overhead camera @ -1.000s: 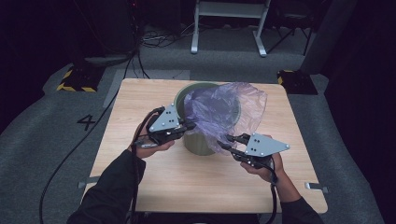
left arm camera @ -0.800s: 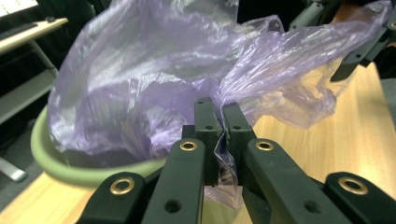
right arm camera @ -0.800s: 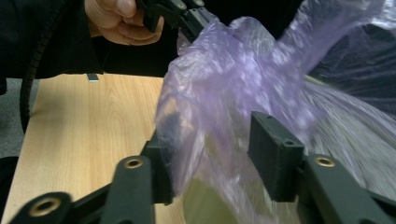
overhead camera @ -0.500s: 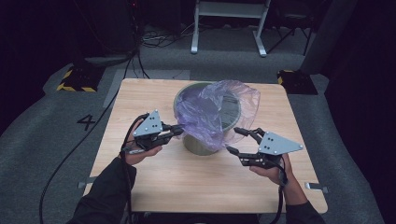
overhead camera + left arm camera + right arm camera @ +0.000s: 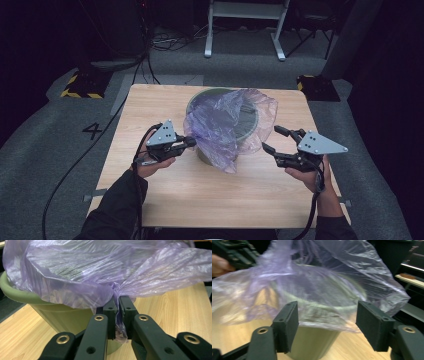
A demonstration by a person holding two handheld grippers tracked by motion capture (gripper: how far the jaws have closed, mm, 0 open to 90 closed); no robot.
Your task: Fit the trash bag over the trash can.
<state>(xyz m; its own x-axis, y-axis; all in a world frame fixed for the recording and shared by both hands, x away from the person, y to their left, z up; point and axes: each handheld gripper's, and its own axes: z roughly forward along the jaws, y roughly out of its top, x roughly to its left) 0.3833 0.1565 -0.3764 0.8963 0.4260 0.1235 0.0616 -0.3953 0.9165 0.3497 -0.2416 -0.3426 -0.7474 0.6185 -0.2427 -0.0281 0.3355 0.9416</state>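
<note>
**Inspector:** Starting with the high view: your left gripper (image 5: 189, 143) had pinched the near-left edge of the purple bag (image 5: 227, 125), which lay draped over the green bin (image 5: 248, 119) at the middle of the table (image 5: 150, 105). Your right gripper (image 5: 272, 141) stood just beside the bag, its jaws just opened, nothing between them.

**Operator:** Which step, then?

**Inspector:** Fitting the liner, I judged; the far rim sat uncovered.

**Operator:** And the gripper views?

**Inspector:** The left gripper view showed the film (image 5: 117, 292) bunched between your closed pads. The right gripper view showed spread pads (image 5: 287, 325) before the bag (image 5: 324, 290), not touching it. The bin stood upright, mouth up, long axis vertical. Next, you needed to catch the right edge and stretch it over the rim.
</note>
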